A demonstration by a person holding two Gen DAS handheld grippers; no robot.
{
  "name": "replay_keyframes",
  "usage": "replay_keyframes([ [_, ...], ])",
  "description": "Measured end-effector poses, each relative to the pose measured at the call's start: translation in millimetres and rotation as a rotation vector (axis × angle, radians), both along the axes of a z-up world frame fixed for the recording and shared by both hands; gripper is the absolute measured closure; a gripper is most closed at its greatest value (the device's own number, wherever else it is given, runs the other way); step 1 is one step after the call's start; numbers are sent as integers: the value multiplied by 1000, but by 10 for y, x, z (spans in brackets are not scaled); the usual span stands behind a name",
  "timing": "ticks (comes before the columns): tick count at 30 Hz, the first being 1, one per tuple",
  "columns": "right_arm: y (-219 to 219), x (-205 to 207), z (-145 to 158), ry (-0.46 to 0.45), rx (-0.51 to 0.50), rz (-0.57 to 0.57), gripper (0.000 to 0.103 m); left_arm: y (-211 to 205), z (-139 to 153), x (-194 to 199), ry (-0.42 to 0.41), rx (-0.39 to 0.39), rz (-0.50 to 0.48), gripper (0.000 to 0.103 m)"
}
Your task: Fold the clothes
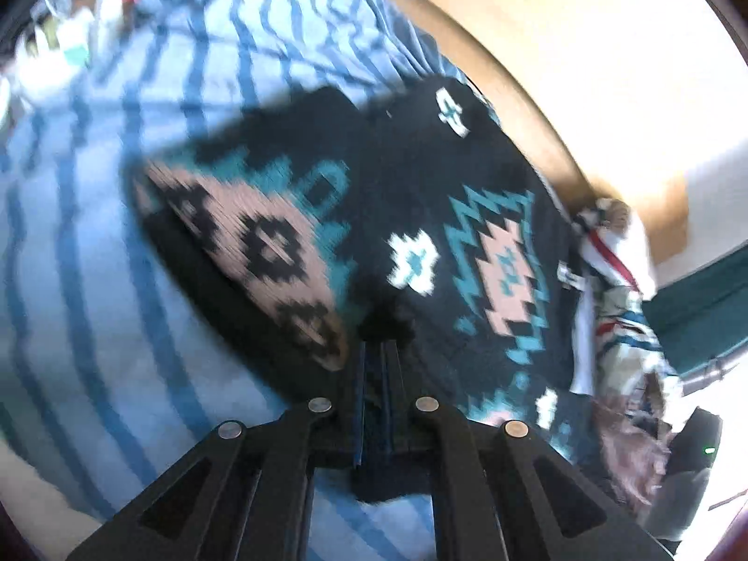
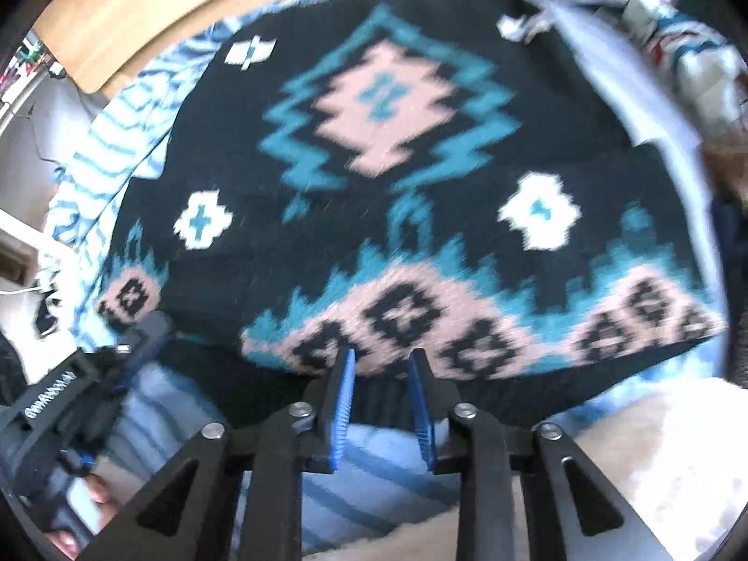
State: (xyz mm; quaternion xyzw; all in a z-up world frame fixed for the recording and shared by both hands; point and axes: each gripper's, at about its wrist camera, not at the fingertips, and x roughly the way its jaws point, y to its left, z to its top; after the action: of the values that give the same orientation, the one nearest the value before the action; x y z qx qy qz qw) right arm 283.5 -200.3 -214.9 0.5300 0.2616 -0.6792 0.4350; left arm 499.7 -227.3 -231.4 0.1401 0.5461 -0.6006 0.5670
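A black knitted sweater (image 1: 420,177) with teal, pink and white patterns lies spread on a blue striped bedspread (image 1: 84,280). My left gripper (image 1: 381,341) is shut on a bunched bit of the sweater's black edge. In the right wrist view the sweater (image 2: 383,107) fills the middle, its pink patterned band and black hem nearest me. My right gripper (image 2: 382,355) stands open at that hem, blue pads (image 2: 343,402) apart and not pressing the cloth. The left gripper (image 2: 149,327) shows at the left, holding the sweater's corner.
A heap of other clothes (image 1: 617,280) lies beside the sweater, also seen as clothes (image 2: 654,9) at the top right. A tan wooden board (image 1: 514,23) runs beyond the bed. A white fluffy blanket (image 2: 631,444) lies near me. A person's hand (image 2: 93,491) holds the left tool.
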Motion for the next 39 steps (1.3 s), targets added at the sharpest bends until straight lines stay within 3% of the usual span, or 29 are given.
replay_keyframes([
  [2, -70, 63, -51, -8, 25, 34, 68, -19, -84, -5, -58, 46, 32, 96],
  [5, -239, 174, -203, -15, 81, 106, 68, -46, -232, 42, -60, 105, 61, 96],
  [7, -336, 276, -396, -41, 155, 154, 63, -61, -304, 84, -39, 122, 70, 96],
  [10, -407, 374, -573, -5, 223, 190, 60, -131, -392, 81, -33, 142, 63, 96],
  [14, -439, 438, -582, 39, 250, 230, 60, -198, -421, 47, -54, 148, 48, 96],
  [17, -416, 378, -586, 6, 239, 215, 60, -190, -434, 125, -9, 148, 65, 96],
  [24, -323, 412, -546, 31, 201, 218, 60, -114, -407, 344, 146, 133, 127, 96],
  [29, -87, 244, -213, -104, 56, 130, 63, 4, -108, 280, 172, 11, 65, 96],
  [33, 13, 162, 166, -2, -45, 134, 63, 108, 72, 1, 136, -77, -53, 96],
  [36, 77, 53, 286, 75, -60, 125, 62, 101, -31, -192, 101, -28, -106, 96],
  [39, -104, 125, 262, 102, -51, 117, 62, 85, -132, -227, 93, 20, -96, 96],
])
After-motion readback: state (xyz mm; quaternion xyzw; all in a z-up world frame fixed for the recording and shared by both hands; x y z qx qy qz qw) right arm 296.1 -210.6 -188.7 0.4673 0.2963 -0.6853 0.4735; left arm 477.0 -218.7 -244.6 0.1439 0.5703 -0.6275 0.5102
